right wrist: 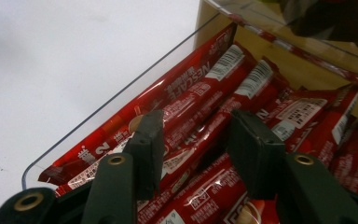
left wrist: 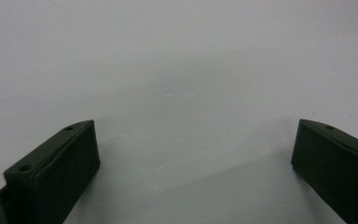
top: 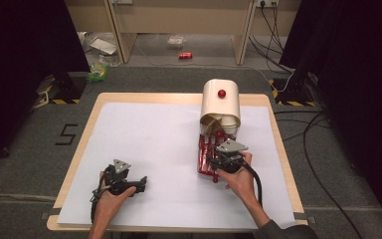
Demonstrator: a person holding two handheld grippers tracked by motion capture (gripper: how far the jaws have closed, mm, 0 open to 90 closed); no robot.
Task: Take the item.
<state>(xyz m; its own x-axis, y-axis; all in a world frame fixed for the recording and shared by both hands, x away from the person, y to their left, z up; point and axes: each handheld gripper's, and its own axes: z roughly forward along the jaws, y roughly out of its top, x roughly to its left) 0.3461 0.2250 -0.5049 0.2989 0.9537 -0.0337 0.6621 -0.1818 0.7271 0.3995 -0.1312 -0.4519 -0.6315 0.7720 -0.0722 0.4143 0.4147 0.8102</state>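
Note:
A cream dispenser [top: 221,104] with a red knob [top: 222,93] stands at the back right of the table. In front of it lies a clear tray [top: 202,149] holding several red Nescafe stick sachets [right wrist: 200,84]. My right gripper [top: 214,161] is down in the tray, and in the right gripper view my right gripper [right wrist: 196,135] has its jaws closed to the width of one sachet [right wrist: 193,140], which fills the gap between them. My left gripper [top: 141,183] rests near the front left, and in the left gripper view my left gripper [left wrist: 196,140] is wide open over bare white sheet.
A white sheet [top: 154,144] covers most of the wooden table [top: 92,112]. The tray's clear wall [right wrist: 121,93] runs along the left of the sachets. On the floor beyond lie a red can [top: 185,55], bags and cables.

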